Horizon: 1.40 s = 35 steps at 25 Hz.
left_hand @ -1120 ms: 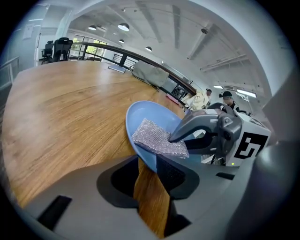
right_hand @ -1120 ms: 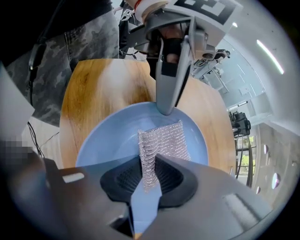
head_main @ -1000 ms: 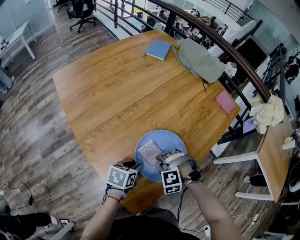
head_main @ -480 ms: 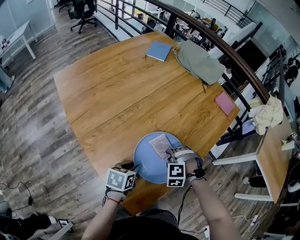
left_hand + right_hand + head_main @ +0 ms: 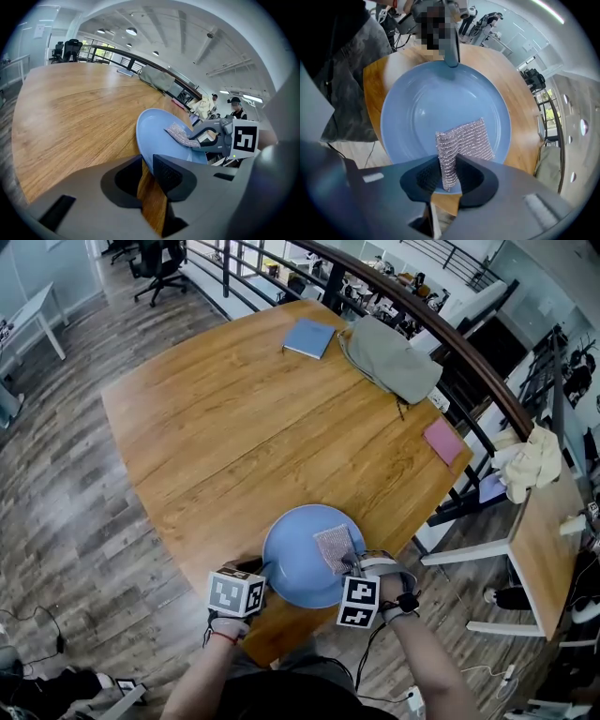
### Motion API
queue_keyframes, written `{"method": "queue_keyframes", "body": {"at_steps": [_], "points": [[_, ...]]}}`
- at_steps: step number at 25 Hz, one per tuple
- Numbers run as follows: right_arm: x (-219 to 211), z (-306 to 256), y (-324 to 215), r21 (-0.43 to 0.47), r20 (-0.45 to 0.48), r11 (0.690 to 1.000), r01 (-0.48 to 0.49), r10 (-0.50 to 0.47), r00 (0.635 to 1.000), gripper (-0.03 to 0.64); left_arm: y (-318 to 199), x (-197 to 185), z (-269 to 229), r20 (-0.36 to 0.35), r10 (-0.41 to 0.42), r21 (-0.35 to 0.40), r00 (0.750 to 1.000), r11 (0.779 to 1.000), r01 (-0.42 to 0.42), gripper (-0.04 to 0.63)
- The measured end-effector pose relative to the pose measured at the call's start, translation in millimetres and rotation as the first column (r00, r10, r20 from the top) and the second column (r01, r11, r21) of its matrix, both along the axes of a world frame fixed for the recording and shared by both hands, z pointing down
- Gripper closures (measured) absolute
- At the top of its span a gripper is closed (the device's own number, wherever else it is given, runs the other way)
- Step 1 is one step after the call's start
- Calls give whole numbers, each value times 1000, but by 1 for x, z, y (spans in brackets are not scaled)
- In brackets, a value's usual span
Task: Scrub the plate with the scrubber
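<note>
A blue plate (image 5: 298,563) sits at the near edge of the wooden table (image 5: 234,427), its near rim over the edge. My left gripper (image 5: 265,570) is at the plate's left rim. In the left gripper view the plate (image 5: 157,133) stands tilted, and its rim runs between the jaws of the left gripper (image 5: 146,168), which are closing on it. My right gripper (image 5: 349,564) is shut on a silvery mesh scrubber (image 5: 335,547) that lies on the plate's right side. The right gripper view shows the scrubber (image 5: 464,140) folded up between the pads of the right gripper (image 5: 446,176), over the plate (image 5: 436,103).
A blue notebook (image 5: 309,337), a grey-green bag (image 5: 394,357) and a pink pad (image 5: 443,442) lie along the table's far side, by a dark railing (image 5: 450,334). A second table (image 5: 539,531) with a pale cloth (image 5: 532,463) stands at the right. Wood floor surrounds the table.
The right gripper has dragged the scrubber from the plate's left-centre to its right side and come nearer to me. The plate has shifted slightly left. The left gripper has stayed at the rim.
</note>
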State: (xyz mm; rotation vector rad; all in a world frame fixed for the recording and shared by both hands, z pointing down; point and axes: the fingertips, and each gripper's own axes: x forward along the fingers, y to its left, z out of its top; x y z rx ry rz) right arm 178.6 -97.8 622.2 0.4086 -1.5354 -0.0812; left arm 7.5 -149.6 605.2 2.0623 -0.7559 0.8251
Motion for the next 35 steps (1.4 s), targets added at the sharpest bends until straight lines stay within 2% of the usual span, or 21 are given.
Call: {"method": "queue_keyframes", "body": {"at_steps": [3,5,8,13,18,22,28,30,35], "points": [[-8,0,19,-64,20,997,-52,54,998,526,-2,0,0,1,-19,5,1000,1000,19,535],[-16,0,32,-97,22,994,-42,45,999,525,-3,0,-1,2,-35,6,999,999,35,542],[-32,1,49,-144,31,990,8,-4,1000,523,-4,-1,-1,4,-49,9,999,999,49,551],[-70,-2,64,-207,105,972,109,-88,991,523,-6,-1,-1,-1,-66,-1,998,998,66,554],[-102,-2,64,-230,168,952,202,-166,972,523,-6,0,-2,-6,-68,-9,998,998,68,554],[-117,0,52,-212,194,943,255,-215,957,523,-6,-1,-2,-13,-57,-5,998,998,57,554],[-114,2,20,-99,115,931,351,-340,934,522,-2,-3,-2,-7,-48,-2,999,999,48,554],[-114,2,7,-54,107,937,344,-337,935,522,-1,-4,-2,3,-32,4,999,999,32,548],[-97,3,-34,58,61,965,255,-258,964,522,2,-4,-2,13,-18,11,1000,1000,18,543]]}}
